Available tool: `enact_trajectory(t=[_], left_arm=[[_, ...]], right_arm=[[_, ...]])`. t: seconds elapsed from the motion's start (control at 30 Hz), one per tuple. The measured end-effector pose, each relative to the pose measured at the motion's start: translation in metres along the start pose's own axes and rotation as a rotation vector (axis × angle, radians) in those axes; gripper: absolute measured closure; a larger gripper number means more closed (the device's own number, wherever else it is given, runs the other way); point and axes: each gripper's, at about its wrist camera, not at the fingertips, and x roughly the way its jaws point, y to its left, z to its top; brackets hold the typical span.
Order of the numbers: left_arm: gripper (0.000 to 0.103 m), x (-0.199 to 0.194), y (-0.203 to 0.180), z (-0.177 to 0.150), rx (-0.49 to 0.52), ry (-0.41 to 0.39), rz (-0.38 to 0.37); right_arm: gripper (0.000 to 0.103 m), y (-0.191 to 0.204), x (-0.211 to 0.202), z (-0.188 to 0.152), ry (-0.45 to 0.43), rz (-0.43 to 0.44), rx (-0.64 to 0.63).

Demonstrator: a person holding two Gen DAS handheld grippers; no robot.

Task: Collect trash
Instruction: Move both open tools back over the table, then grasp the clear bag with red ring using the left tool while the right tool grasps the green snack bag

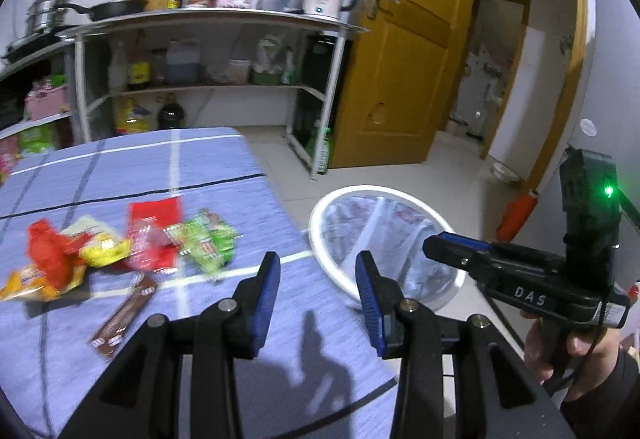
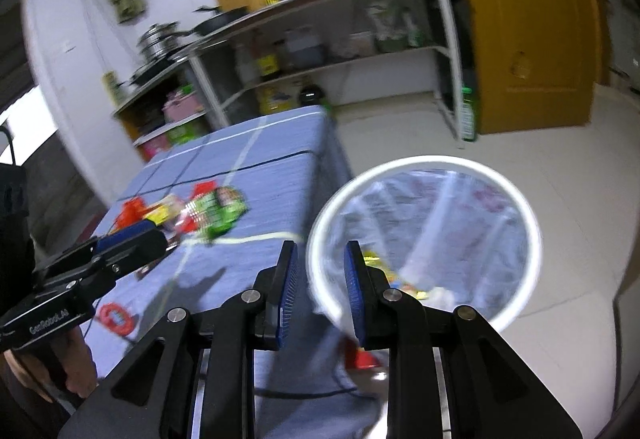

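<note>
Several snack wrappers lie in a heap on the blue checked tablecloth (image 1: 208,167): a red one (image 1: 154,235), a green one (image 1: 206,241), a yellow one (image 1: 102,247) and a brown strip (image 1: 124,315). My left gripper (image 1: 318,263) hangs open and empty over the table's right edge, to the right of the heap. The white-rimmed bin (image 1: 360,193) with a clear liner stands on the floor beside the table. My right gripper (image 2: 320,251) is open with nothing between its pads, over the near rim of the bin (image 2: 432,159). Some wrappers (image 2: 404,281) lie at the bin's bottom.
A metal shelf rack (image 1: 216,17) with pans, a kettle and bottles stands behind the table. A yellow door (image 1: 408,39) is open on the right. A green bottle (image 1: 322,155) and an orange object (image 1: 518,213) are on the floor. A red ring-shaped thing (image 2: 116,319) lies on the cloth.
</note>
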Motion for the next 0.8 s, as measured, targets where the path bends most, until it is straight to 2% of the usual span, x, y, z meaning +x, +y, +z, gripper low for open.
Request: enact_trajectory(t=[0.1, 0.3, 0.47, 0.63, 0.8], left_arm=[[0.052, -0.018, 0.02, -0.014, -0.026, -0.012, 0.043], [0.048, -0.046, 0.045, -0.041, -0.03, -0.026, 0.137], [0.043, -0.062, 0.061, -0.065, -0.036, -0.036, 0.188], [0.042, -0.061, 0.072, -0.088, -0.059, 0.006, 0.196], [0.042, -0.046, 0.073, -0.098, -0.055, 0.06, 0.195]], right_arm=[[0.078, 0.025, 0.005, -0.005, 0.009, 0.051, -0.051], [0.066, 0.061, 0.017, -0.009, 0.018, 0.103, -0.138], [0.065, 0.08, 0.026, -0.011, 0.034, 0.119, -0.169], [0.065, 0.091, 0.038, -0.013, 0.062, 0.124, -0.197], [0.065, 0.097, 0.047, -0.013, 0.081, 0.123, -0.212]])
